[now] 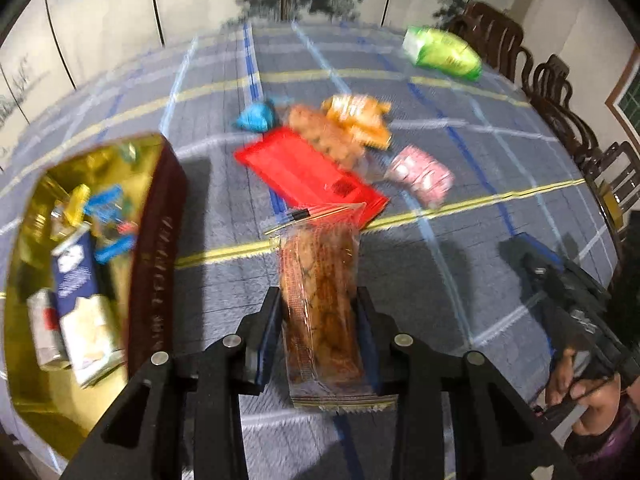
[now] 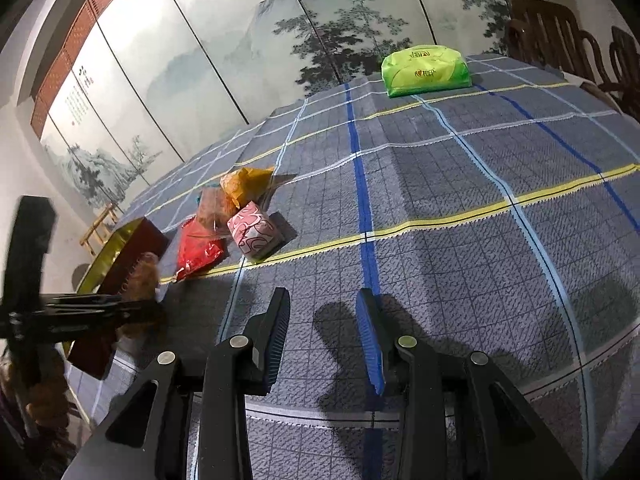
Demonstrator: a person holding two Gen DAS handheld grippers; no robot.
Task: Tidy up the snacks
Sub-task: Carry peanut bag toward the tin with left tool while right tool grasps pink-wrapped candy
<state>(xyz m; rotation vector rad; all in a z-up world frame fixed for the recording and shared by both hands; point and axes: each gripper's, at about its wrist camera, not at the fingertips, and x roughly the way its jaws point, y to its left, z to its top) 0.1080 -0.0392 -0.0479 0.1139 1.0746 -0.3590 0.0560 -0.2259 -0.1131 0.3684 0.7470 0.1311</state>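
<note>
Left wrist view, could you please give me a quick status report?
Left gripper shut on cookie pack, above the tablecloth. Right gripper open, empty. Gold tin open on the left, part filled. Nothing between pack and tin.

You face a table under a grey-blue plaid tablecloth (image 2: pixel 460 184) crossed by yellow, blue and white stripes. Behind it stands a folding screen (image 2: pixel 248 40) painted with misty mountains and pines (brown lattice trims its upper left edge). Dark carved wooden chairs (image 1: pixel 556 92) line the table's right side.
</note>
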